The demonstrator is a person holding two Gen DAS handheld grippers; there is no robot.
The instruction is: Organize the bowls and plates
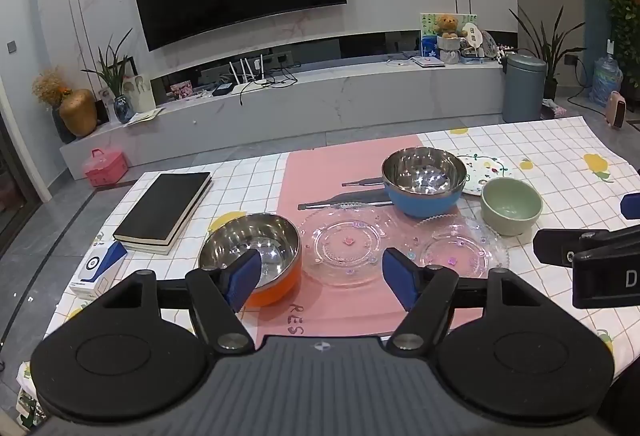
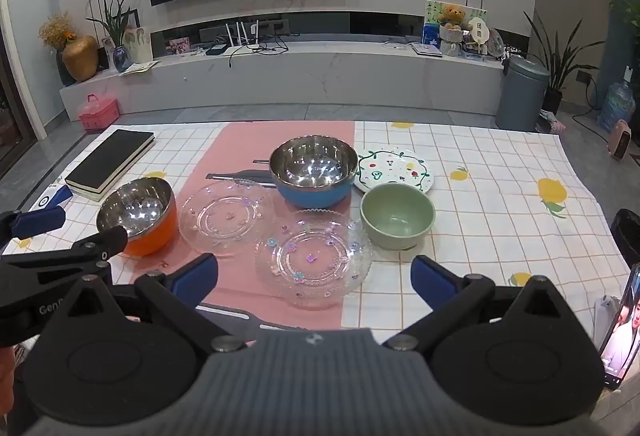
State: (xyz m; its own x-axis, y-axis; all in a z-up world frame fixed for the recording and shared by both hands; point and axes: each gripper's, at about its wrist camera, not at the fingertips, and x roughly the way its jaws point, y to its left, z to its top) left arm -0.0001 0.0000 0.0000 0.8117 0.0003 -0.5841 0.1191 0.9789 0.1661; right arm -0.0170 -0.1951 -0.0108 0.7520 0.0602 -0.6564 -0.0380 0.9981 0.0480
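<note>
Both grippers are hovering at the near edge of the table, pointing down at the dishes. Left gripper [image 1: 318, 278] is sitting with its blue-padded fingers [image 1: 245, 274] spread wide apart, nothing between them, and the right gripper [image 2: 314, 282] is doing the same, fingers [image 2: 434, 282] wide and empty.

So the spread: a clear glass plate with scalloped rim and little pastel flower dots [image 2: 314, 260] is lying closest to the right gripper, half on the pink mat [image 2: 240, 144], half on the white checked tablecloth with lemon prints [image 2: 500, 196]. Just beside it on the left, a second clear glass plate with a ringed pattern [image 2: 227, 218] is lying flat on the mat. A steel bowl with an orange outside [image 2: 138, 216] is sitting left of that, empty, just reflecting the lights. Behind the plates, a bigger steel bowl with a blue outside [image 2: 314, 172] is also looking empty. A pale green ceramic bowl [image 2: 397, 216] is sitting to the right, nothing in it, and a white plate painted with vines and small flowers [image 2: 394, 170] is lying behind it, partly hidden by the blue bowl.

Off to the far left, a black hardcover book [image 2: 110, 162] is resting on the cloth, well apart from the dishes.
</note>
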